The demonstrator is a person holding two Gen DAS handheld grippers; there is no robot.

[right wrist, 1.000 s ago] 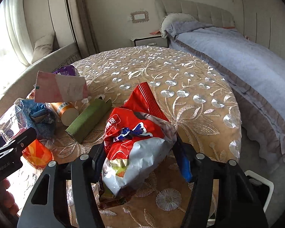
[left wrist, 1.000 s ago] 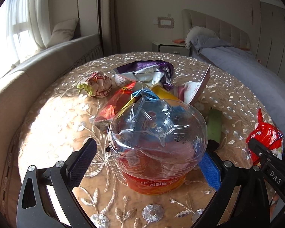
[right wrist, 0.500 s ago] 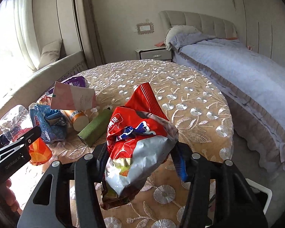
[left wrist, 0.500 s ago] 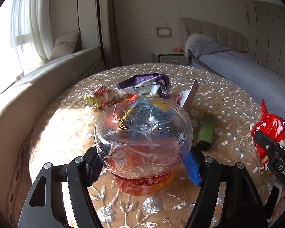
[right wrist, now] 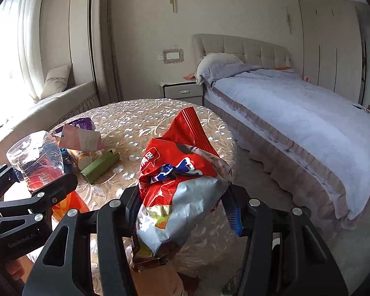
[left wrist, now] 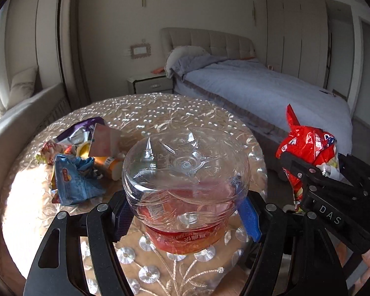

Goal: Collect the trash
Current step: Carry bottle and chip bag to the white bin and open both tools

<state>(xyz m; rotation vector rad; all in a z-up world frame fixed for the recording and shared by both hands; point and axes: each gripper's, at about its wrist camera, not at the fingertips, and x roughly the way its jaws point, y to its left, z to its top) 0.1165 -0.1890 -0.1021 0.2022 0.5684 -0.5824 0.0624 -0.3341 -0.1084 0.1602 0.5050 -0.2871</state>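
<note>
Clear crumpled plastic bottle (left wrist: pixel 185 170), crinkly foil wrapper (right wrist: pixel 182 185)

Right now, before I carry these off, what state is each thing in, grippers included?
Left gripper: shut on the clear plastic bottle, lifted, base toward the camera.
Right gripper: shut on the red snack bag, crumpled, held above the table.
Green tube: lying on its side on the table.
Orange bottle: lying on its side.
Blue wrapper: crumpled on the table.
Purple wrapper: lying crumpled.
</note>
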